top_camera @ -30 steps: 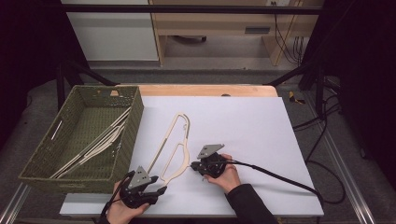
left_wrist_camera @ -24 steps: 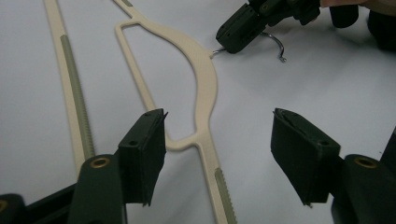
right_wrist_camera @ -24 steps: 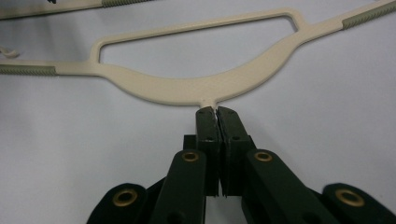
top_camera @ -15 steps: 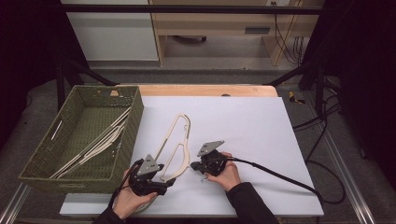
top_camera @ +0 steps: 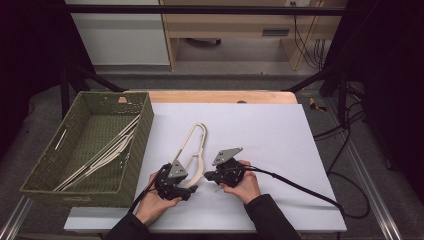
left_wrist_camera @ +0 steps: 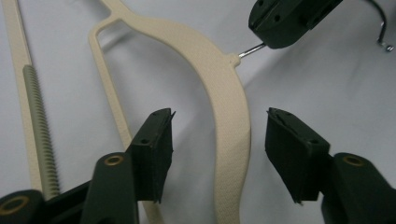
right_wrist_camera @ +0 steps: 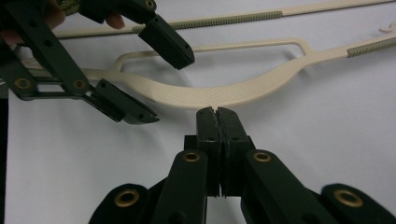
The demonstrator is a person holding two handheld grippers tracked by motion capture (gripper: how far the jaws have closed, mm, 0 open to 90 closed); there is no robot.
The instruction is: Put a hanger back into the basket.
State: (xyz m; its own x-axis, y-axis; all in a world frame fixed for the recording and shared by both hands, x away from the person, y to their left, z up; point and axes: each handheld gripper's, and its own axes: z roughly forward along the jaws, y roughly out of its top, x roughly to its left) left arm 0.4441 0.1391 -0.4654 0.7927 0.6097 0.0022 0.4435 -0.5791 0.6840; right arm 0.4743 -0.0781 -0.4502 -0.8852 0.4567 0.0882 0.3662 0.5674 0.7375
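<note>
In the high view, a cream hanger (top_camera: pixel 194 152) lies flat on the white table (top_camera: pixel 280 135), its long bars reaching up the sheet and its curved shoulder arm near the person's hands. The left gripper (top_camera: pixel 189 190) sits at the lower end of the hanger, held in the left hand (top_camera: pixel 152 202). The right gripper (top_camera: pixel 207 176) is just beside it, on the other side of the curved arm, held in the right hand (top_camera: pixel 245 187), its black cable (top_camera: pixel 300 187) trailing off to the right. A green woven basket (top_camera: pixel 132 165) stands to the left on the table edge, with more cream hangers (top_camera: pixel 100 155) lying inside it.

In the left gripper view, the left gripper (left_wrist_camera: pixel 218 135) straddles the hanger's curved arm (left_wrist_camera: pixel 224 107) — its jaws stand apart, a gap on each side of the plastic, the pads not pressing on it. They have just been closing in, with the arm between them. Farther off, the right gripper (left_wrist_camera: pixel 268 39) pinches the metal hook wire (left_wrist_camera: pixel 251 48) where it leaves the hanger.

In the right gripper view, the right gripper (right_wrist_camera: pixel 216 112) has its jaws pressed tight together right at the hanger's (right_wrist_camera: pixel 224 95) curved arm — the thin wire itself is hidden between the pads. The left gripper (right_wrist_camera: pixel 159 79) shows at the upper left, one jaw above the arm and one below.
</note>
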